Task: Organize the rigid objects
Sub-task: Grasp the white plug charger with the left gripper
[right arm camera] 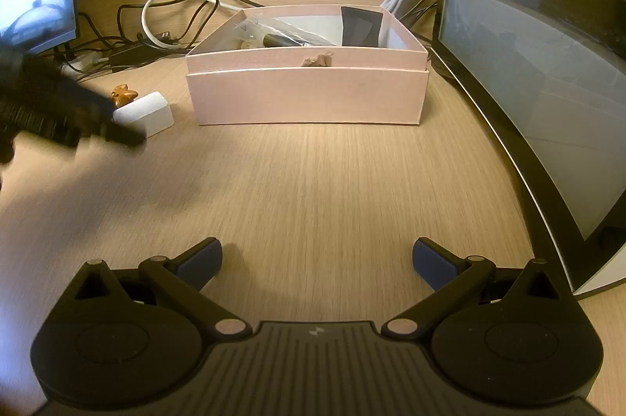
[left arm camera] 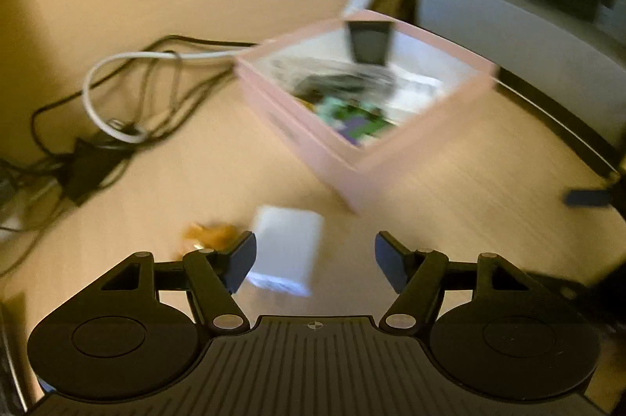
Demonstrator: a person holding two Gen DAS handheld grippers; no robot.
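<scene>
The white block is seen between the spread, empty left tongs, nearer its left pad; right tongs are held wide, empty.

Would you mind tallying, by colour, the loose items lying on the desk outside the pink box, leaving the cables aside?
White: 1, the white block
Brown: 1, the small brown figurine, just behind the block
Total: 2, both on the desk left of the pink box

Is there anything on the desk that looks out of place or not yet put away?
Yes. A white rectangular plastic block and a small brown figurine lie on the wooden desk, left of the pink cardboard box rather than inside it.
</scene>
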